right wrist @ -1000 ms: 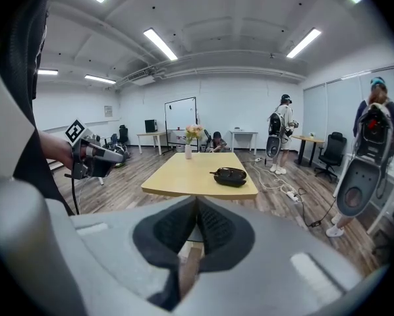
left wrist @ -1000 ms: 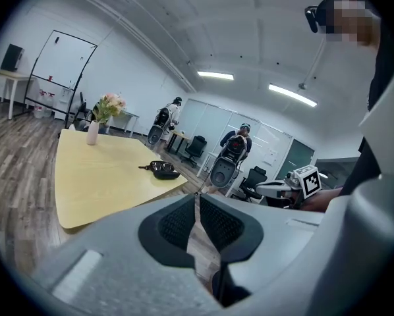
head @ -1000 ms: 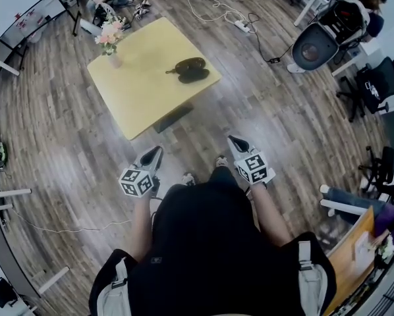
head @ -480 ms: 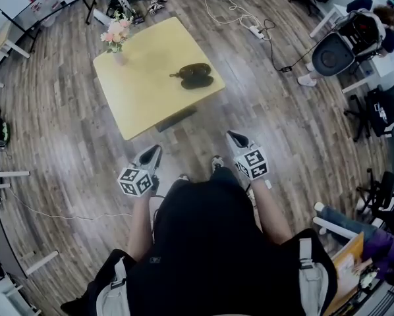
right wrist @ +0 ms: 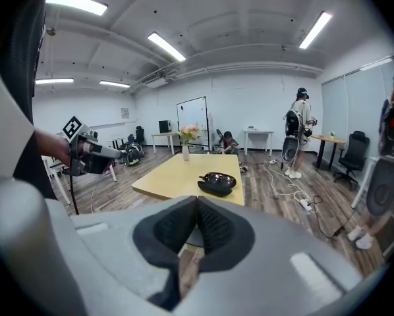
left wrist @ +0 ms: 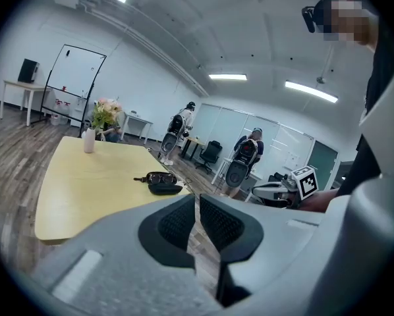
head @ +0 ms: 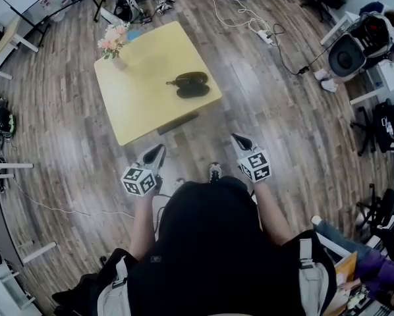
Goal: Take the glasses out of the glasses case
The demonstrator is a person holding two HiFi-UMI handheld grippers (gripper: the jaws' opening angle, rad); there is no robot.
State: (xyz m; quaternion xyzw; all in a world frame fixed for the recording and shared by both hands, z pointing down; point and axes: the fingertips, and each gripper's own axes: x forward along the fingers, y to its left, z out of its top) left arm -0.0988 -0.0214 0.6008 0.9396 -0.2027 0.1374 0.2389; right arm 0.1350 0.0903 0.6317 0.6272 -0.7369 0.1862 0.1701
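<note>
Left gripper (head: 159, 150) and right gripper (head: 237, 138) both clenched empty, well apart from the glasses case (head: 191, 84).

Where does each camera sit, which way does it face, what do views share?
Head view: on the person's head, facing steeply down; torso, forearms, left gripper, right gripper show.
Left gripper view: on that gripper, facing the table along its jaws; right gripper at right.
Right gripper view: likewise; left gripper at left.
Shared: table, glasses case, flower vase.
</note>
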